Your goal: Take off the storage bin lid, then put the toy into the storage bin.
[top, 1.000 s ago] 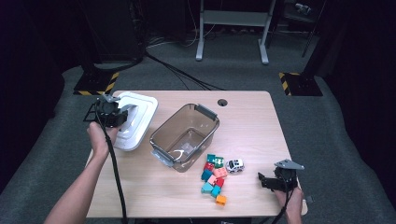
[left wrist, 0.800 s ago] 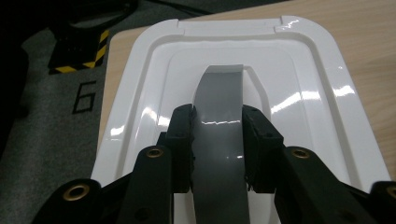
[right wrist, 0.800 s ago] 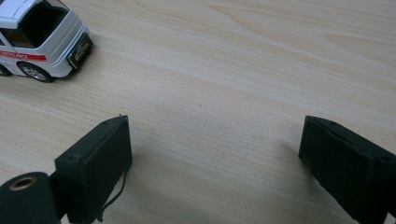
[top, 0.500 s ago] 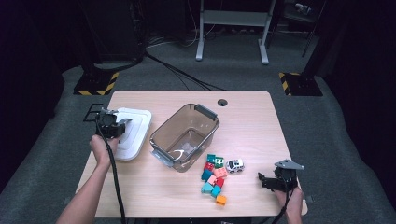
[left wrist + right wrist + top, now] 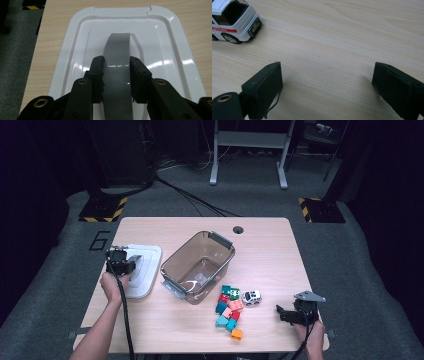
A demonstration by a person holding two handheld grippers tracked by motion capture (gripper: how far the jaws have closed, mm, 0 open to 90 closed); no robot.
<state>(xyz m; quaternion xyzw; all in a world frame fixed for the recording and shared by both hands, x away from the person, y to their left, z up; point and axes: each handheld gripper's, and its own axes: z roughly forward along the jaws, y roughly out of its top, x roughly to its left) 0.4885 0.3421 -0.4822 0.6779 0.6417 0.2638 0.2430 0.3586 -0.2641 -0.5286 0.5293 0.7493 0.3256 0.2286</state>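
Lid point(image 5: 141, 270), white w/ a grey handle strap point(image 5: 117, 75), lies flat at the bench's point(image 5: 270, 245) left edge, just beside the open smoky-brown bin point(image 5: 197, 266). We have the left gripper point(image 5: 117, 75) on it, fingers point(image 5: 98, 75) clenched on the handle strap from both sides. We judge the lid sits off to the side so the bin mouth is free for loading; gripping the strap is prob. the only sure hold on a flat, glossy lid.

Right gripper point(image 5: 327, 85) hovers low over bare wood at the bench's front-right corner, fingers point(image 5: 264, 85) released, spread wide, nothing between them. It looks parked near the toy pile, ready for a pick.

Toy car point(image 5: 233, 21), white w/ a red side stripe, sits near the blocks point(image 5: 227, 310), a loose heap of teal, red, pink & orange in front of the bin.

Writing: a "6" is marked on the floor point(image 5: 99, 240) left of the bench. The car's rear plate is too small to read.
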